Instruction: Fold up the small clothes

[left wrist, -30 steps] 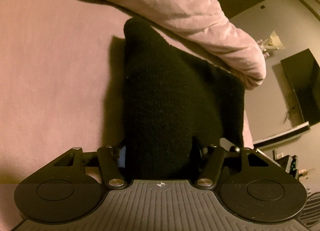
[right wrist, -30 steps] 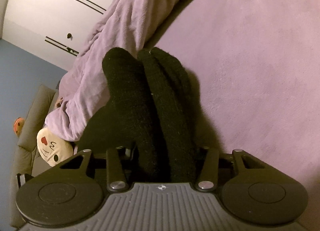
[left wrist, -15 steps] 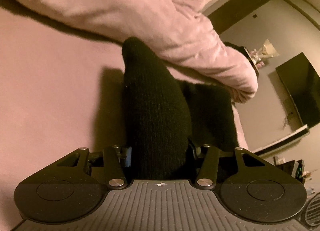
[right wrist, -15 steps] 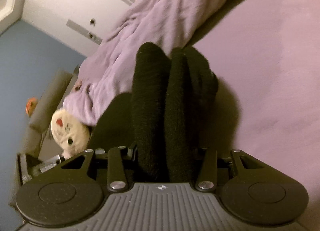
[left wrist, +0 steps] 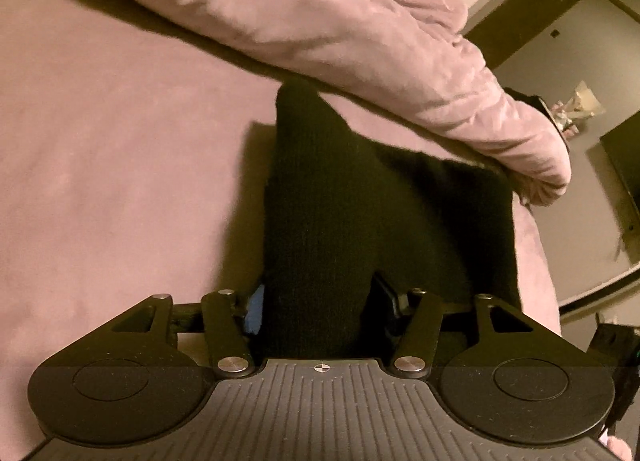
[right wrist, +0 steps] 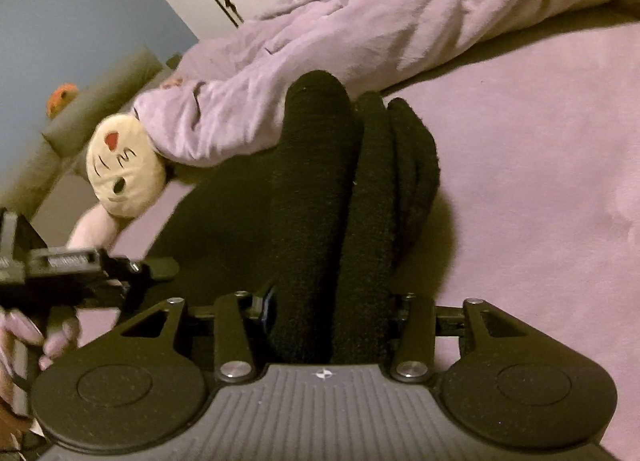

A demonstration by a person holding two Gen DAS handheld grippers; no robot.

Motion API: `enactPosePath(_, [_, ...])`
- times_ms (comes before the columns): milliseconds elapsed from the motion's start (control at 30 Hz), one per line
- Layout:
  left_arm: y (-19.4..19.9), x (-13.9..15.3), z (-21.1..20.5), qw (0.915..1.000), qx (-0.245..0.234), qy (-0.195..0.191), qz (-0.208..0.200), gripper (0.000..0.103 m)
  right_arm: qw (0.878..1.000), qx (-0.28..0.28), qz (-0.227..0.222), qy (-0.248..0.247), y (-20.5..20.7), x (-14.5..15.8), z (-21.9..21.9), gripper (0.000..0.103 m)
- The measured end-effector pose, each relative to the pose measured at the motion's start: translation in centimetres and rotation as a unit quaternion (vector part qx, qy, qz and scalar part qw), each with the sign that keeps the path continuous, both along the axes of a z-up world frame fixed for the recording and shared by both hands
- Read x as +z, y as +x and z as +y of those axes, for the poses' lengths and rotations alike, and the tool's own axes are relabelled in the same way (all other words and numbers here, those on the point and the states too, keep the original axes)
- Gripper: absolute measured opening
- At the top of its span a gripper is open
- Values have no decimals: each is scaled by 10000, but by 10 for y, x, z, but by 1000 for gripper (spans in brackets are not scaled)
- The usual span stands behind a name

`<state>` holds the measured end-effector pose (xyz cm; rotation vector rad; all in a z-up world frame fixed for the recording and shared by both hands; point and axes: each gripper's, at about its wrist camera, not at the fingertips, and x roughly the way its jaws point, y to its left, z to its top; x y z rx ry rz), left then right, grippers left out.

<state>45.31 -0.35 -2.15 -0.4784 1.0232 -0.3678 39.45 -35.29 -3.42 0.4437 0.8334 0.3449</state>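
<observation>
A black knit garment (left wrist: pixel 320 213) hangs bunched between both grippers above a pink bed (left wrist: pixel 112 149), throwing a dark shadow on the sheet below it. In the left wrist view the left gripper (left wrist: pixel 316 301) has a thick fold of the knit filling the gap between its fingers, with a blue pad (left wrist: pixel 254 311) showing at the left edge of the cloth; its jaws are opening a little, though the fabric is still caught between them. From there the garment spreads away to the right into a flatter dark panel that reaches toward the edge of a rumpled pink duvet (left wrist: pixel 340 29). In the right wrist view the right gripper (right wrist: pixel 332 313) holds the garment (right wrist: pixel 320 201) gathered into several upright ridges side by side, and its jaws too are opening slightly around the cloth. The duvet (right wrist: pixel 360 33) lies beyond, and a cream plush toy (right wrist: pixel 124 165) with a drawn face sits by its end. At the left edge of this view a hand (right wrist: pixel 28 341) grips the other tool's handle.
</observation>
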Motion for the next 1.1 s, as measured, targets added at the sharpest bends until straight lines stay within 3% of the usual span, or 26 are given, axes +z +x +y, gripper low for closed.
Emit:
enactPosePath(167, [1, 20, 3, 9982, 28, 403, -441, 61, 9969, -279, -35, -736, 4, 12, 1, 62])
enactPosePath(333, [4, 35, 7, 9905, 338, 1062, -803, 82, 9840, -641, -443, -1600, -2, 37, 18, 64])
enactPosePath(433, [10, 32, 4, 9891, 698, 1107, -670, 89, 9728, -844, -1024, -1896, 1, 56, 35, 64])
enactPosePath(500, [13, 29, -1, 9886, 978, 953, -632, 94, 9712, -886, -1330, -1766, 10, 60, 52, 64])
enactPosePath(567, [17, 28, -13, 9861, 1253, 859, -673, 95, 9723, -803, -1496, -1608, 23, 57, 67, 65])
enactPosePath(667, [24, 25, -36, 9825, 1386, 847, -912, 96, 9633, -580, -1726, -1971, 40, 44, 90, 65])
enactPosePath(767, [33, 14, -64, 9657, 1191, 1816, -1423, 96, 9542, -610, -1754, -2344, 53, 29, 96, 66])
enactPosePath(833, [42, -2, -75, 9585, 992, 2302, -1357, 97, 9483, -632, -1717, -2593, 56, 21, 96, 67])
enactPosePath(900, [44, -18, -74, 9569, 1111, 2371, -1258, 103, 9395, -589, -1718, -2904, 59, 12, 95, 68])
enactPosePath(1000, [40, -29, -73, 9536, 1285, 2323, -1424, 103, 9304, -463, -1703, -3211, 66, -3, 96, 71])
enactPosePath(1100, [49, -37, -72, 9586, 1240, 2220, -1281, 103, 9277, -399, -1652, -3325, 71, -16, 95, 74])
